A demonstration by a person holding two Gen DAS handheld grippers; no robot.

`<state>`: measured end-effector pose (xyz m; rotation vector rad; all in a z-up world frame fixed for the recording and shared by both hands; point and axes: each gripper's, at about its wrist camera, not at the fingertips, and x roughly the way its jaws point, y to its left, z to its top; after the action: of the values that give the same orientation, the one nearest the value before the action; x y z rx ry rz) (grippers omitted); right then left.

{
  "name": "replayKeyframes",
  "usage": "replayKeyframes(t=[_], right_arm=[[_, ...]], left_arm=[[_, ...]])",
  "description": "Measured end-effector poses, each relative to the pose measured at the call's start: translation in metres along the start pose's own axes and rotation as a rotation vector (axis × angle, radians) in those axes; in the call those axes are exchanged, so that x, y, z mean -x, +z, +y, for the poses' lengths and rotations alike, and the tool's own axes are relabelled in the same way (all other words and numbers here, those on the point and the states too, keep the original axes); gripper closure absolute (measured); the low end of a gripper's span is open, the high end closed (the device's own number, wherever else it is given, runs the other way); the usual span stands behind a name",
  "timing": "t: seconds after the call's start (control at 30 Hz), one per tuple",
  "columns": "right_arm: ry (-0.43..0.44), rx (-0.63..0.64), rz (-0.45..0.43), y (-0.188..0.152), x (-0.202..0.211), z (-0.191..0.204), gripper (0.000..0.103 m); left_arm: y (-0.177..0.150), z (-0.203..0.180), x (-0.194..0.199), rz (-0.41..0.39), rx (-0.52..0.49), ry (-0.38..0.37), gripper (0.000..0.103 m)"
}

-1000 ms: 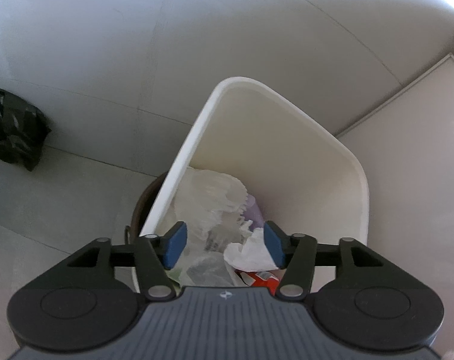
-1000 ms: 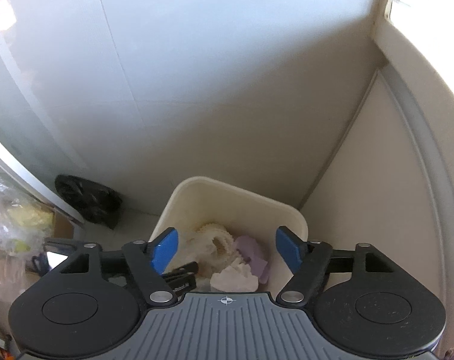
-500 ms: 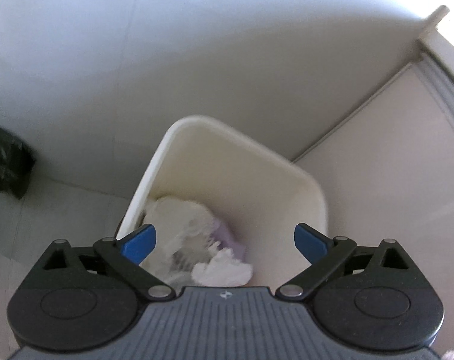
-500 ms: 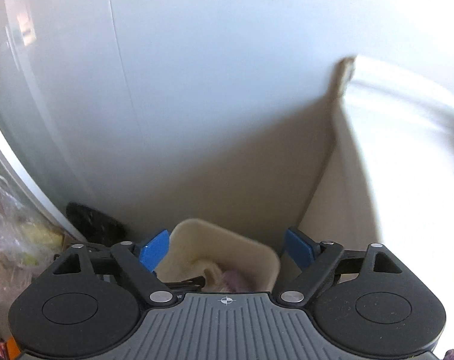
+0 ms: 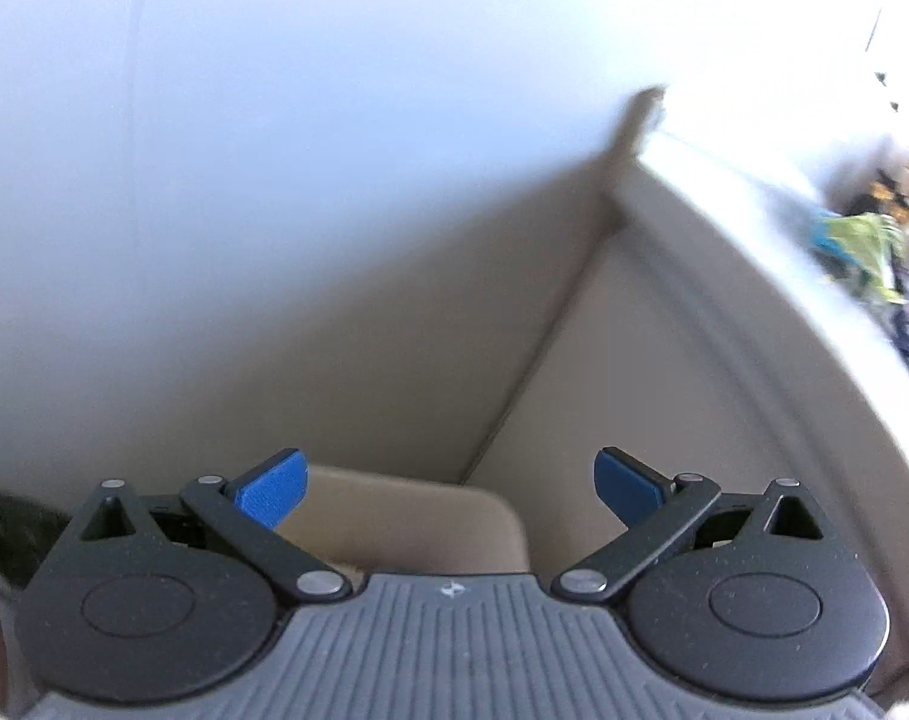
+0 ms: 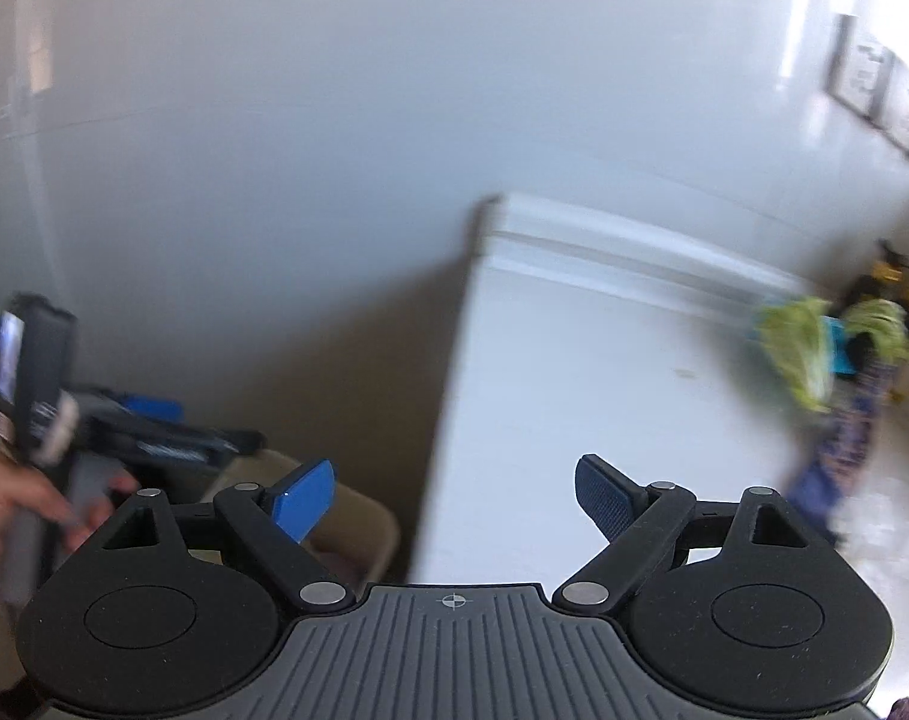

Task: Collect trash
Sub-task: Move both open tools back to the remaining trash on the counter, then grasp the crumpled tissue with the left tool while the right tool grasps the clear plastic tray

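A grey wall (image 6: 310,120) fills most of both views, and the white worktop (image 6: 574,372) is seen beside it in the right wrist view. The cream bin (image 5: 406,510) stands low against the worktop's side, in the corner with the wall; only its far rim is seen below both claws. Loose green and blue litter (image 6: 808,354), blurred, lies at the worktop's far end, well apart from the bin. The left claw (image 5: 448,489) is spread fully wide with nothing between its pads. The right claw (image 6: 454,498) has just been opening and is likewise empty. The litter lies ahead and to the right of both claws, so the right claw is judged nearer for the coming pick; its long axis cannot be told.
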<state>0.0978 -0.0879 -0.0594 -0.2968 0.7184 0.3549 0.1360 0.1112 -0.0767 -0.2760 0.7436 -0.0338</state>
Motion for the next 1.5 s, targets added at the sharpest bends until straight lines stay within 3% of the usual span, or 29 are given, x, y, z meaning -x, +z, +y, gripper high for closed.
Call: replayKeyframes(t=[0.37, 0.73, 0.93, 1.23, 1.33, 1.43, 1.5], right_arm=[[-0.16, -0.162, -0.034, -0.022, 0.038, -0.114, 0.009], [-0.23, -0.343, -0.045, -0.049, 0.06, -0.192, 0.008], [-0.212, -0.512, -0.051, -0.06, 0.06, -0.237, 0.008], [-0.091, -0.849, -0.063, -0.089, 0.04, -0.301, 0.009], [-0.066, -0.898, -0.057, -0.095, 0.032, -0.311, 0.009], [-0.045, -0.93, -0.044, -0.099, 0.021, -0.316, 0.01], [-0.032, -0.94, -0.038, -0.101, 0.014, -0.318, 0.022]], left_arm=[[0.029, -0.091, 0.024, -0.042, -0.251, -0.126, 0.001], [0.038, -0.19, 0.025, -0.051, -0.476, -0.283, 0.001], [0.036, -0.238, 0.023, -0.065, -0.57, -0.358, 0.001], [0.023, -0.305, 0.003, -0.076, -0.695, -0.502, 0.003], [0.02, -0.321, -0.009, -0.064, -0.722, -0.527, 0.01], [0.02, -0.333, -0.023, -0.039, -0.706, -0.539, 0.026], [0.022, -0.339, -0.032, -0.017, -0.677, -0.547, 0.037]])
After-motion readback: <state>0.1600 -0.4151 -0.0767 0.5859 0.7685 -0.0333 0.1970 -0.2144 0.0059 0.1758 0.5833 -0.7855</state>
